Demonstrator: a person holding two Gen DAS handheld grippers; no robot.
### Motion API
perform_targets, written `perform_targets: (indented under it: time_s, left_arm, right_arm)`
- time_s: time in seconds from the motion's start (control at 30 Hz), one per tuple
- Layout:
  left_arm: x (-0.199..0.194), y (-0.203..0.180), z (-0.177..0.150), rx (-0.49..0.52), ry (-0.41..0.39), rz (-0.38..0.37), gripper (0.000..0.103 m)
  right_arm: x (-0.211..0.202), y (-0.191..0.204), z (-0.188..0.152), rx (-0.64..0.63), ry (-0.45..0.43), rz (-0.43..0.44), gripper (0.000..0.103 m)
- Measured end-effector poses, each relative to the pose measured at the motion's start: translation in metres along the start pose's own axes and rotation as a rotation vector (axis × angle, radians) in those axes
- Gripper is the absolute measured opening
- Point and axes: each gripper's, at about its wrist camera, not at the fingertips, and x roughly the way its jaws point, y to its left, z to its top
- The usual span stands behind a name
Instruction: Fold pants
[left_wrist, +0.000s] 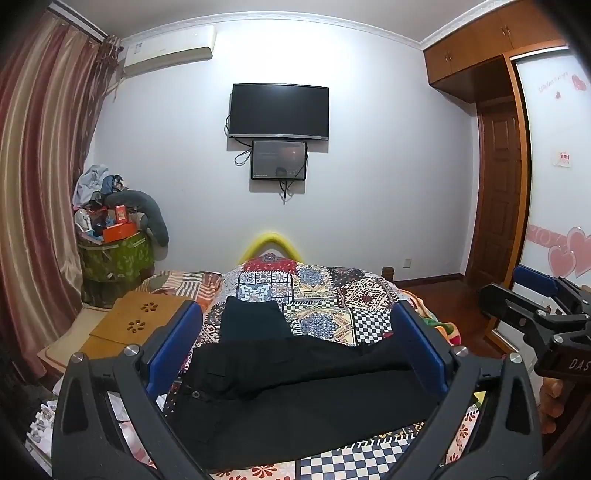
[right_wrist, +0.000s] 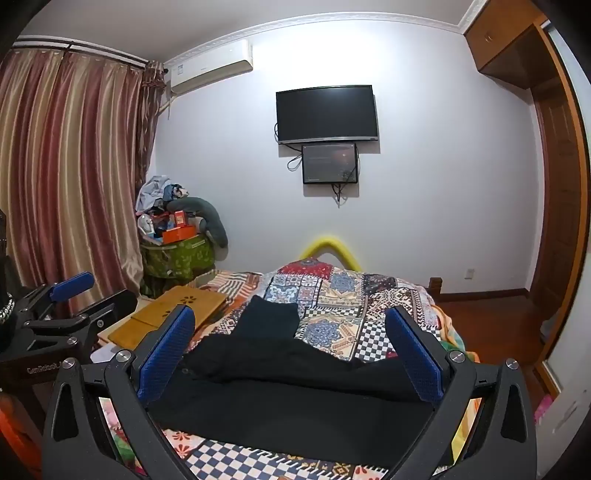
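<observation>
Black pants (left_wrist: 295, 398) lie spread across the near part of the patchwork bed cover (left_wrist: 317, 291), one leg running away toward the foot of the bed. They also show in the right wrist view (right_wrist: 295, 402). My left gripper (left_wrist: 295, 325) is open and empty, held above the pants. My right gripper (right_wrist: 291, 325) is open and empty too, above the same pants. In the left wrist view the right gripper (left_wrist: 532, 295) shows at the right edge. In the right wrist view the left gripper (right_wrist: 77, 295) shows at the left edge.
A wooden lap desk (left_wrist: 136, 325) lies on the bed's left side. A loaded green basket (left_wrist: 114, 258) stands in the corner by the curtain (left_wrist: 44, 184). A TV (left_wrist: 279, 110) hangs on the far wall. A wardrobe (left_wrist: 554, 184) stands at right.
</observation>
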Motion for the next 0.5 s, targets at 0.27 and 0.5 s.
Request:
perform_targets:
  time_s: [0.27,0.5]
  left_arm:
    - [-0.0004,-0.0029,-0.0027,0.009,0.0,-0.001,0.103]
    - [0.0009,-0.0035,-0.0003,0.006,0.005,-0.001,0.103]
  right_arm:
    - [-0.0017,-0.0011,0.0007,0.0,-0.002,-0.001,0.102]
    - [-0.0015,-0.0012,-0.0011,-0.003,-0.003,-0.005,0.102]
